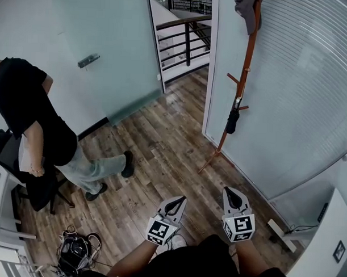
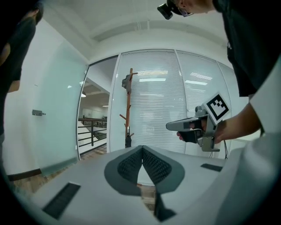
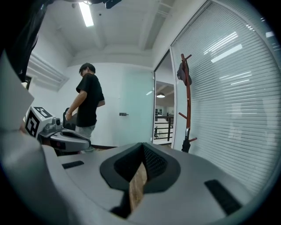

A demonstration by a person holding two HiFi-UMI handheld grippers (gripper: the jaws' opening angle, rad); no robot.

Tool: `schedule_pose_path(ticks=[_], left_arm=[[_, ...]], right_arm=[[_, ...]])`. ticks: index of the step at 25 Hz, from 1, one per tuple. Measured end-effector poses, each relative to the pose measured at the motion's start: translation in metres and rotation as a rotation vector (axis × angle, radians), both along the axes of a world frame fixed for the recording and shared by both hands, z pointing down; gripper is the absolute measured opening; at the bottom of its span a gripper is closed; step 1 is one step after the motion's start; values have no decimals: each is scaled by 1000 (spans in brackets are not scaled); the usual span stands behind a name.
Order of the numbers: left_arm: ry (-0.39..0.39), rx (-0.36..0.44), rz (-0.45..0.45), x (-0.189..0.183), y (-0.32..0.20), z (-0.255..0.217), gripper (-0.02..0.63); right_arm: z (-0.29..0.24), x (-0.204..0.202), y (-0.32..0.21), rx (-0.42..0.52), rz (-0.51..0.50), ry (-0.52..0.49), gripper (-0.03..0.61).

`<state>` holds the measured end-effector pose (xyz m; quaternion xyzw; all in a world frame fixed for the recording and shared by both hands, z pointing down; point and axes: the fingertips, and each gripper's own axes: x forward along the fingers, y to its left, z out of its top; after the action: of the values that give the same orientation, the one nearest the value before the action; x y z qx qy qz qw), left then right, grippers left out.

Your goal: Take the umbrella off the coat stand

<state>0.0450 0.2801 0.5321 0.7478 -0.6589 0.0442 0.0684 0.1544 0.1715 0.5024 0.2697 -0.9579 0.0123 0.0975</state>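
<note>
A reddish-brown wooden coat stand [image 1: 244, 75] rises by the glass wall with blinds, some way ahead of both grippers. A small folded black umbrella [image 1: 233, 119] hangs from a lower peg of the coat stand [image 3: 188, 101]; the umbrella [image 3: 185, 144] also shows in the right gripper view, and again as the umbrella [image 2: 128, 140] on the stand [image 2: 128, 105] in the left gripper view. A grey cap [image 1: 245, 10] tops the stand. My left gripper [image 1: 176, 204] and right gripper [image 1: 233, 196] are held side by side low in the head view. Both are shut and empty, well short of the stand.
A person in a black shirt [image 1: 32, 119] stands at the left beside an office chair [image 1: 13, 175]. A frosted glass door [image 1: 102, 53] and an open doorway to a railing [image 1: 185, 42] lie ahead. A bundle of cables and gear [image 1: 76, 251] lies on the wooden floor.
</note>
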Motion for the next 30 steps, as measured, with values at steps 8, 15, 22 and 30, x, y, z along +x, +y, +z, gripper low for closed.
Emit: schedule_pose_path(ticks=[8, 15, 22, 30], left_arm=[[23, -23, 3, -35, -12, 5, 14], [-3, 28, -11, -66, -60, -16, 14], [-16, 8, -14, -93, -119, -14, 14], [-1, -10, -14, -105, -183, -16, 14]], right_arm=[[-3, -22, -17, 1, 34, -5, 6], [-7, -47, -57, 15, 37, -33, 6], [-8, -78, -112, 0, 7, -37, 6], [-2, -88, -179, -17, 2, -27, 6]])
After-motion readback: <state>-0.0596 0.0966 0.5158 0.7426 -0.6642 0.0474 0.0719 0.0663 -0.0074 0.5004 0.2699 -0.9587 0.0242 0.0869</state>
